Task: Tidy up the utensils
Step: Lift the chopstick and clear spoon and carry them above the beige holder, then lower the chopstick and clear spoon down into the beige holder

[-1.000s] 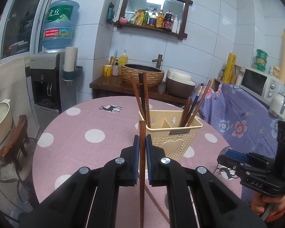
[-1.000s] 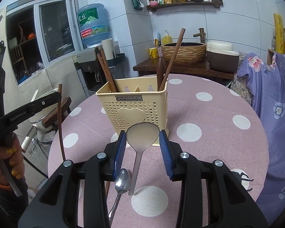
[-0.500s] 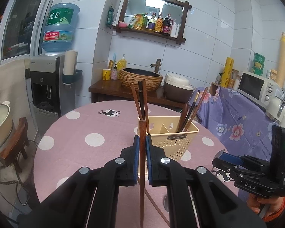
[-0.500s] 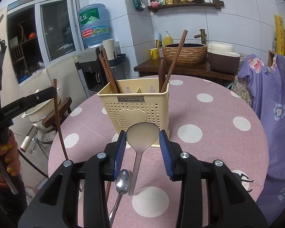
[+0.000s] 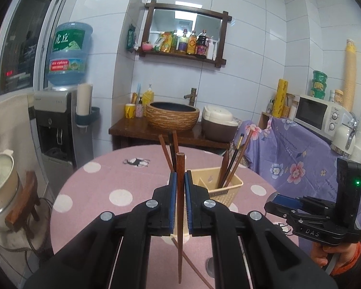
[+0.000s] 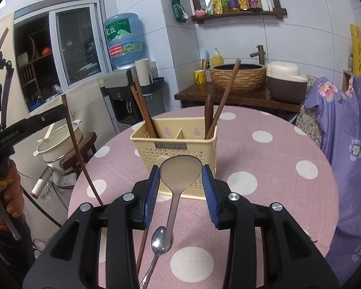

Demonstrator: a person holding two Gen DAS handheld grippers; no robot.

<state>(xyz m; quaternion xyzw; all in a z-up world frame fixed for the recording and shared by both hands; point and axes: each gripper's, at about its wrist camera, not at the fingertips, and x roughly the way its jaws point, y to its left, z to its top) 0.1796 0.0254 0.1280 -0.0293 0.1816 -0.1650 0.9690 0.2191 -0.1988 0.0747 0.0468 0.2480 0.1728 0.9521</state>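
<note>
The left hand-held gripper (image 5: 180,190) is clamping a dark brown wooden chopstick (image 5: 180,216) upright at frame centre. The right hand-held gripper (image 6: 180,180) is gripping a grey plastic rice paddle (image 6: 179,175) before the cream perforated utensil caddy (image 6: 174,142) on the counter (image 6: 264,168).

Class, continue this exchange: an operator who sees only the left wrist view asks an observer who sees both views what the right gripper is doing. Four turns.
Operator: My left gripper is clamped on a chopstick. I see the right gripper only from the side. Is it holding anything?
Observer: Yes, a big flat serving spoon. Its bowl is pinched between the pads and the handle points back toward the camera.
Operator: What lies on the table under it?
Observer: A small metal spoon lies on the cloth, just beside the end of the serving spoon's handle.
</note>
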